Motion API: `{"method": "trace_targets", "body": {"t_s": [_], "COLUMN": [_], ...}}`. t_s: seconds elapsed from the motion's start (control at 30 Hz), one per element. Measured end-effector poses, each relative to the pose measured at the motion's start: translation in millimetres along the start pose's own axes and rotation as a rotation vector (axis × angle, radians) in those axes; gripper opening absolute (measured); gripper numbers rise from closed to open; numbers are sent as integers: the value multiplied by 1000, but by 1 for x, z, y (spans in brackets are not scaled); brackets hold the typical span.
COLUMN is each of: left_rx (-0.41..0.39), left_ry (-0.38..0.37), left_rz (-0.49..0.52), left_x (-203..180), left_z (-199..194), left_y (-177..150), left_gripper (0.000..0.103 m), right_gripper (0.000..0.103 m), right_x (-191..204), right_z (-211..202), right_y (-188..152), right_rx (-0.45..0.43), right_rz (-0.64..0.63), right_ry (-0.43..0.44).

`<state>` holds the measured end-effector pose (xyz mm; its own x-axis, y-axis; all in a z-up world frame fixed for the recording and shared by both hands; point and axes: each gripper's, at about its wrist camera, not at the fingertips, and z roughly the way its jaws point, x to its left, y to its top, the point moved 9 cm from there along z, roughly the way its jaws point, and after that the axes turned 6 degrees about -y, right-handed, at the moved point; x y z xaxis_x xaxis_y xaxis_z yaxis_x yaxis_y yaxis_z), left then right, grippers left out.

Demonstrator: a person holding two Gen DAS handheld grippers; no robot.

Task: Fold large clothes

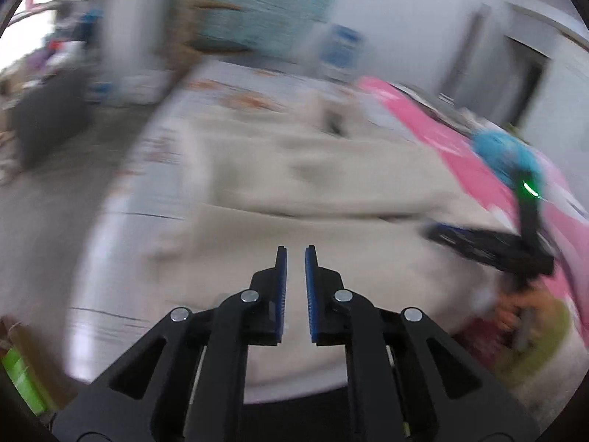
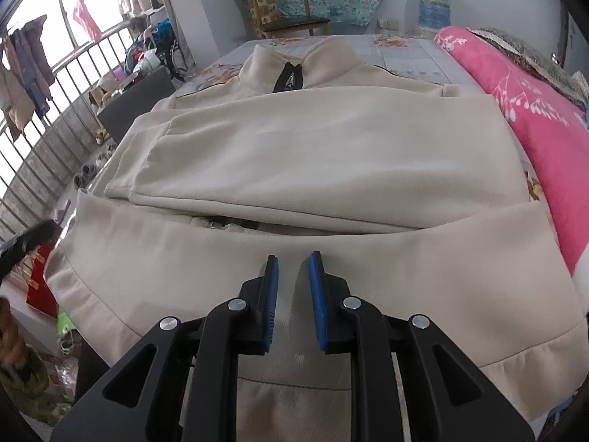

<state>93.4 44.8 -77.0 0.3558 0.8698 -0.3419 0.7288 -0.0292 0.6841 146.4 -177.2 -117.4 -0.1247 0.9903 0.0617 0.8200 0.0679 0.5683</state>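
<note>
A: Bedroom, daylight through a barred window, bed [image 2: 405,51] under a floral sheet, cream jacket [image 2: 294,154] spread across it, collar at the far end, both sleeves folded over the chest.

B: Pink quilt [image 2: 545,140] just beside the jacket, chair [image 2: 291,11] beyond its collar. Hem nearest, hanging over the bed's near edge.

A: Right gripper [image 2: 293,259] poised above the hem, jaws slightly apart, nothing between the pads. No grip on the cloth.

B: Left gripper [image 1: 295,252] out beside the jacket, over its hem edge, nearly closed, a narrow gap only, holding nothing. Picture badly smeared there.

A: Risks, by judgement: narrow jaws pinching only the top layer, so the hem lifts and the back panel stays put. Uneven fold.

B: Or lifting the hem at different rates, dragging those folded sleeves out of place. Overhanging hem sliding toward the floor, too.

A: Writing, brands, labels?

B: None legible. Dark patch at the jacket's zip, too small to read. Red bag [image 2: 38,280] beside the hem, pale markings, unreadable.
</note>
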Motion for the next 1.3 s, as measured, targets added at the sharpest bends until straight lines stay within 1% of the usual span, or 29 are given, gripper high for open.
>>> {"method": "trace_targets", "body": {"t_s": [0.1, 0.13, 0.17, 0.2, 0.27, 0.37, 0.43, 0.5, 0.53, 0.6, 0.67, 0.7, 0.77, 0.8, 0.9, 1.03, 1.07, 1.1, 1.13, 1.17, 1.23, 1.27, 1.3], "left_rx": [80, 109, 131, 96, 86, 101, 102, 99, 98, 98, 100, 100, 104, 105, 107, 106, 105, 103, 102, 102, 107, 111, 112], "left_ry": [-81, -89, -74, -53, -38, -67, -76, -77, -75, -74, -74, -73, -69, -67, -66, -65, -64, -64, -65, -66, -68, -68, -67], "left_rz": [59, 69, 94, 143, 193, 160, 146, 145, 146, 143, 144, 145, 151, 153, 153, 150, 148, 145, 142, 139, 138, 140, 141], "left_x": [-33, -38, -41, -44, -47, -43, -38, -38, -39, -42, -44, -44, -44, -43, -43, -43, -43, -43, -42, -42, -42, -42, -41], "left_z": [34, 43, 52, 54, 53, 51, 52, 54, 54, 58, 57, 58, 58, 58, 59, 59, 59, 59, 59, 59, 59, 59, 59], "left_y": [-17, -25, -32, -34, -39, -38, -36, -34, -34, -33, -34, -34, -34, -33, -33, -33, -33, -33, -33, -33, -33, -32, -32], "left_gripper": [10, 10, 10, 10, 10, 11, 12, 12, 12, 12, 12, 12, 12, 12, 12, 12, 12, 12, 12, 12, 12, 12, 12], "right_gripper": [18, 18, 18, 18, 18, 18, 18, 18, 18, 18, 18, 18, 18, 18, 18, 19, 20, 23, 24, 24, 23, 23, 24], "right_x": [1, 2, 2, 2, 1, 0, 5, 24, 40, 62, 78, 83, 88, 89, 86, 78, 71, 66, 60, 56, 48, 42, 33], "right_z": [0, 0, 1, 1, 1, -2, -13, -36, -50, -60, -57, -52, -33, -33, -35, -54, -53, -46, -38, -38, -40, -45, -50], "right_y": [0, 1, 1, 1, 1, 2, 4, 5, 1, -11, -28, -35, -52, -52, -48, -42, -45, -50, -56, -58, -54, -50, -47], "right_rx": [5, 7, 8, 9, 7, 14, -8, -64, -90, -83, -51, -33, 8, -24, 2, -42, -39, -24, -11, -29, -12, -19, -42], "right_rz": [-23, -30, -33, -34, -31, -18, -32, -86, -131, -177, -208, -221, -251, -262, -240, -258, -248, -238, -221, -193, -143, -124, -116], "right_ry": [-14, -17, -17, -16, -10, -19, -27, 23, 64, 126, 161, 165, 126, 119, 129, 71, 59, 49, 58, 89, 128, 119, 82]}}
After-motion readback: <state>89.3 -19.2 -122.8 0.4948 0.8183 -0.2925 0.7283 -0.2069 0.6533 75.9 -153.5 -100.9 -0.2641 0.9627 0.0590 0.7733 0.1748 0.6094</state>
